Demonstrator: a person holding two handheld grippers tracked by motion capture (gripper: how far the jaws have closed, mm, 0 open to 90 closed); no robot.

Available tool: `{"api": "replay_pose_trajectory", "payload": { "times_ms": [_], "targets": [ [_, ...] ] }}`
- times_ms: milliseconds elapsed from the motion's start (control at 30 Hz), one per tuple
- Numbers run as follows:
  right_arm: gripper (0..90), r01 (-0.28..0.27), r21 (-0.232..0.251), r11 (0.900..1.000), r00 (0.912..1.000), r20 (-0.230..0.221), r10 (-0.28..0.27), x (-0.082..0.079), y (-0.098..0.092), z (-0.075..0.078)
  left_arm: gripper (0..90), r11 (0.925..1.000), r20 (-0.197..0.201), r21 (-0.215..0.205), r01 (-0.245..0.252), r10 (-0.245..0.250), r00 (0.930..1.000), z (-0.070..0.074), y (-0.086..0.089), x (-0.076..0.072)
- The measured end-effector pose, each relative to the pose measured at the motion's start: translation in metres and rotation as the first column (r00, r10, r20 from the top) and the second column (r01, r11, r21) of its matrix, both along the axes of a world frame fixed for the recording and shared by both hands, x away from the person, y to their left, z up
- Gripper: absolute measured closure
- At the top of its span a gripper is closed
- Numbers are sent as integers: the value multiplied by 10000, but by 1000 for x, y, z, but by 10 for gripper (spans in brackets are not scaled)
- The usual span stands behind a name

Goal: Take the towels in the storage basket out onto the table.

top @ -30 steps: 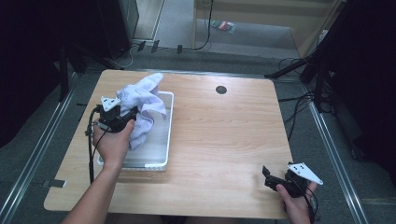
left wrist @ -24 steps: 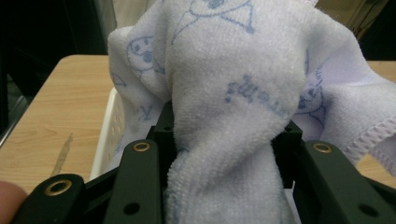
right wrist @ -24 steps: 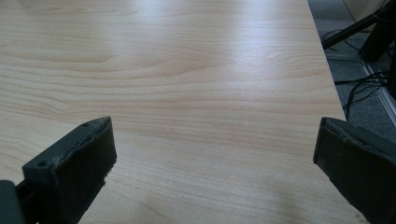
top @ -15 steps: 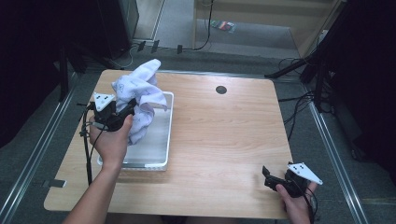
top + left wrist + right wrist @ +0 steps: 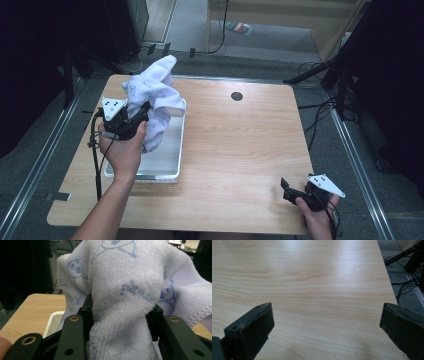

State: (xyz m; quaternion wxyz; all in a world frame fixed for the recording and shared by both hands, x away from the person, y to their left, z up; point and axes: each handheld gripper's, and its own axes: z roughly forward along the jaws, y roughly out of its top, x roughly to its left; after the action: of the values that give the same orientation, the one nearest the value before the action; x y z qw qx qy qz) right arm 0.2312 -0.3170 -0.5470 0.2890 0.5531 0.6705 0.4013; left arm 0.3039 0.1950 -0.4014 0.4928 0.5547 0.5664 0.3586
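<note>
Your white terry towel with pale blue prints (image 5: 152, 102) hangs bunched above the shallow white tray (image 5: 170, 167) at the wooden counter's (image 5: 240, 150) left side. Your left tongs (image 5: 139, 116) pinch its fold; your right tongs (image 5: 289, 190) rest spread near the counter's front corner.

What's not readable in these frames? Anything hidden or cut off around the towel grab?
- Left gripper pads, left gripper view: buried in the towel bunched between the jaws.
- Tray floor under the towel, high view: covered by the hanging cloth and the hand.
- Towel print, high view: too small to read.
- Right gripper, right gripper view: jaws cut off by the bottom edge; they stand wide apart over bare table.
</note>
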Motion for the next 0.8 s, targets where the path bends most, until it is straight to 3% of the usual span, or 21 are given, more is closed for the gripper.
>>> {"api": "replay_pose_trajectory", "payload": {
  "times_ms": [367,800],
  "targets": [
    [0,-2,25,10000,10000,7,2,0,0,0,549,9998,-42,49,218,-218,9998,9,-30,-1],
    [0,40,60,10000,10000,14,-40,-1,-1,0,545,9967,-207,70,810,-809,9965,7,-72,7]
  ]
}}
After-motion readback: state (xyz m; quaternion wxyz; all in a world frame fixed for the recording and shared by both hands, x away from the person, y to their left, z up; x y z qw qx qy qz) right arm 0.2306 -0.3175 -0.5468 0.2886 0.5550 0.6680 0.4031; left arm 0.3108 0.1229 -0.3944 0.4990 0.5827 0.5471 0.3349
